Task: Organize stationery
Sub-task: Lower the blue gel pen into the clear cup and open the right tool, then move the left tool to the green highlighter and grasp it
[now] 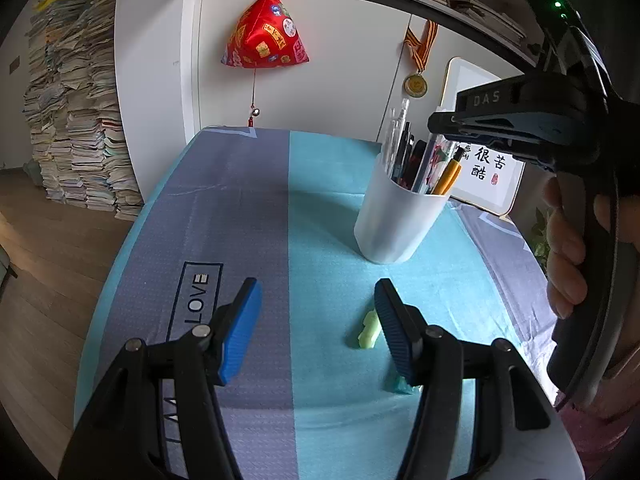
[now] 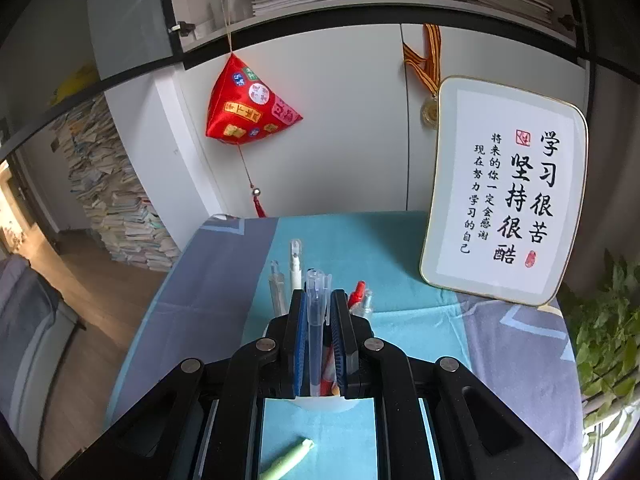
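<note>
A white pen cup (image 1: 394, 216) full of pens stands on the blue and grey cloth (image 1: 248, 208). My right gripper (image 2: 320, 312) is shut on a clear blue pen (image 2: 315, 320), held upright over the cup (image 2: 320, 403); it shows in the left wrist view (image 1: 444, 126) above the cup's right side. My left gripper (image 1: 316, 296) is open and empty, low over the cloth. A light green pen (image 1: 368, 330) lies by its right finger (image 1: 394, 320); it also shows in the right wrist view (image 2: 288, 460). A small teal item (image 1: 404, 386) lies under that finger.
A white framed calligraphy sign (image 2: 504, 192) leans at the back right of the table. A red pyramid ornament (image 1: 266, 34) and a medal (image 1: 416, 84) hang on the white cabinet. A green plant (image 2: 608, 336) stands at the right. Book stacks (image 1: 76, 120) stand on the floor, left.
</note>
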Demonstrator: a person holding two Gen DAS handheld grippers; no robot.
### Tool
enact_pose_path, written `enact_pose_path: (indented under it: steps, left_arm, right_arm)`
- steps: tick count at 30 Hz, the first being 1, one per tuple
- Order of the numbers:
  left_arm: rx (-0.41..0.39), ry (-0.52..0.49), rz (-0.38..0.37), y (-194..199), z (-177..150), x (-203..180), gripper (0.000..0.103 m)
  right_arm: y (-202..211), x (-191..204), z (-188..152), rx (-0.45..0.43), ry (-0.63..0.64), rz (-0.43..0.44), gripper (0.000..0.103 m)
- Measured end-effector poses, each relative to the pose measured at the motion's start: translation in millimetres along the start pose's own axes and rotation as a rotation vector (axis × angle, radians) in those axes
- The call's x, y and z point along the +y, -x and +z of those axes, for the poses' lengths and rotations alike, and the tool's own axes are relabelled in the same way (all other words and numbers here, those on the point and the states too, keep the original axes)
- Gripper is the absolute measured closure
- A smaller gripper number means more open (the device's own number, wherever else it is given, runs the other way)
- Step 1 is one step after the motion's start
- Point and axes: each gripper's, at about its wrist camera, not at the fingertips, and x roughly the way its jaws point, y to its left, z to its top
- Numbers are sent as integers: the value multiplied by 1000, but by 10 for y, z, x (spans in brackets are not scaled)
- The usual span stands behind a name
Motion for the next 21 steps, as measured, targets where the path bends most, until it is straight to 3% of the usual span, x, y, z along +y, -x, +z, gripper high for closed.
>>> enact_pose_path:
  steps: [12,18,21]
  left_arm:
    - [5,-22,2,16,-18,-103,44]
    - [6,-29,0,12,-16,-131,44]
    - [7,-35,-1,6,-23,-169,44]
  right_arm:
    - [91,-70,-81,54,1,16,90]
    - [419,-192,-225,38,-18,47,83]
    - [544,-256,-340,53,-22,44,72]
